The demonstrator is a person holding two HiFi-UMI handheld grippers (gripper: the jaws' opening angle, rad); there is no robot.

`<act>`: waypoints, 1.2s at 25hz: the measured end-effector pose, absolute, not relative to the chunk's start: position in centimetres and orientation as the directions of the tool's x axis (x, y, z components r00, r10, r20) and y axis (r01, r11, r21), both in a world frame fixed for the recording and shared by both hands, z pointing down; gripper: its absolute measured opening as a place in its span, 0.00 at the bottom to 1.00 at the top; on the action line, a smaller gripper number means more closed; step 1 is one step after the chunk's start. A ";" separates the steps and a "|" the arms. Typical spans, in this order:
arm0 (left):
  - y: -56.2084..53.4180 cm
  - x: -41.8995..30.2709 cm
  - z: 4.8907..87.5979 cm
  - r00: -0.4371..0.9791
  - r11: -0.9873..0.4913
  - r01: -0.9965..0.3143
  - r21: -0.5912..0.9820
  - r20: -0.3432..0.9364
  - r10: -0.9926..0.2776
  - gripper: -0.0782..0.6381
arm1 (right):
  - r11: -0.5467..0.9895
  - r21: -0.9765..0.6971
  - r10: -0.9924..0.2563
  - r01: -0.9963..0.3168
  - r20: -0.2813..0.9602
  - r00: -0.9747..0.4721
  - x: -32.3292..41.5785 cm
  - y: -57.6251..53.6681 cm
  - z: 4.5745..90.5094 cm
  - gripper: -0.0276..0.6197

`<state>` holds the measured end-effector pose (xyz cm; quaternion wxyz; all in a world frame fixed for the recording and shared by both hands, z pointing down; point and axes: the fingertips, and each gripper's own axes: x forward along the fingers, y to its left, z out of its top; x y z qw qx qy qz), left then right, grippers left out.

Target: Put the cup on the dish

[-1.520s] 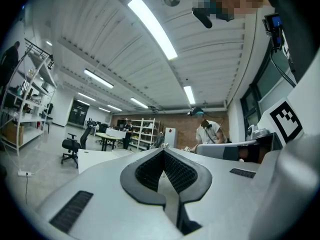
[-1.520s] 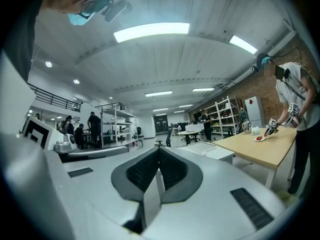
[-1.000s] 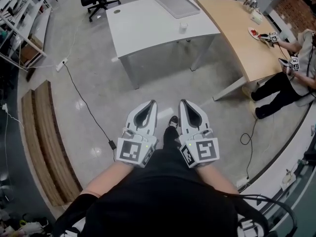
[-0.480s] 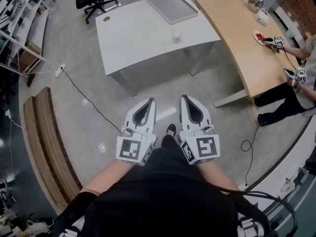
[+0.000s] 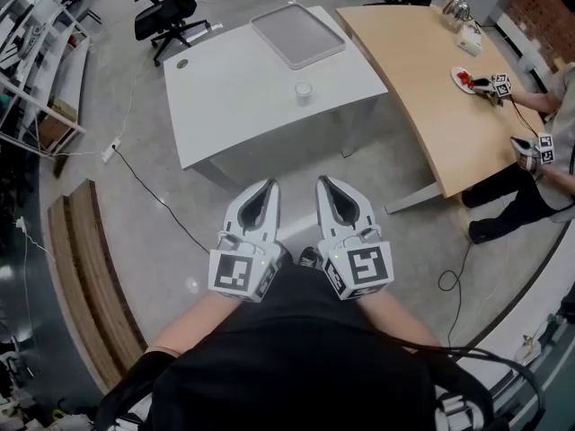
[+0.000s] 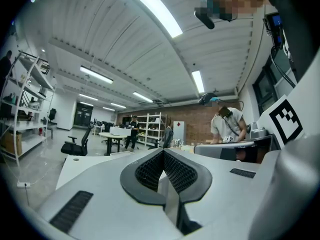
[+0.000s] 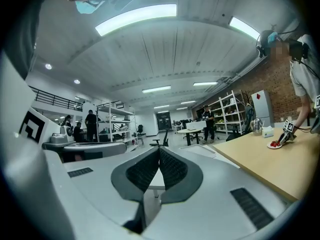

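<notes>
Left gripper (image 5: 267, 187) and right gripper (image 5: 323, 183), both closed on nothing, one cup (image 5: 304, 91) and one grey tray (image 5: 298, 36) apart on one white surface (image 5: 225, 97), one office chair (image 5: 166, 12) beyond.

Cup (image 5: 304, 92): small, pale, translucent-looking, standing upright w/ mouth up on white table (image 5: 234, 88), in the tabletop's right half, a bit in from the near-right edge. Too small in head view to tell contents. Dish (image 5: 297, 36): flat grey rect. tray w/ rounded corners & low raised rim, lying flat at table's far edge, approx square to the tabletop. Cup sits at 6 o'clock of dish, near but apart, not touching
</notes>
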<state>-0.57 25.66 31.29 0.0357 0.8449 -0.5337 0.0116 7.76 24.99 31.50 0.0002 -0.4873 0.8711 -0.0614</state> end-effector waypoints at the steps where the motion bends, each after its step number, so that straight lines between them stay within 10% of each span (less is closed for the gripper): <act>1: 25.2 -0.5 31.4 0.429 -0.427 -0.903 0.050 0.058 -0.901 0.11 | 0.518 -0.108 -0.848 -0.849 0.066 -0.526 7.9 24.6 31.7 0.06; 30: 5.9 -1.7 36.6 0.463 -0.446 -0.883 0.144 0.124 -0.878 0.11 | 0.465 -0.093 -0.853 -0.880 0.220 -0.474 6.7 6.0 37.4 0.06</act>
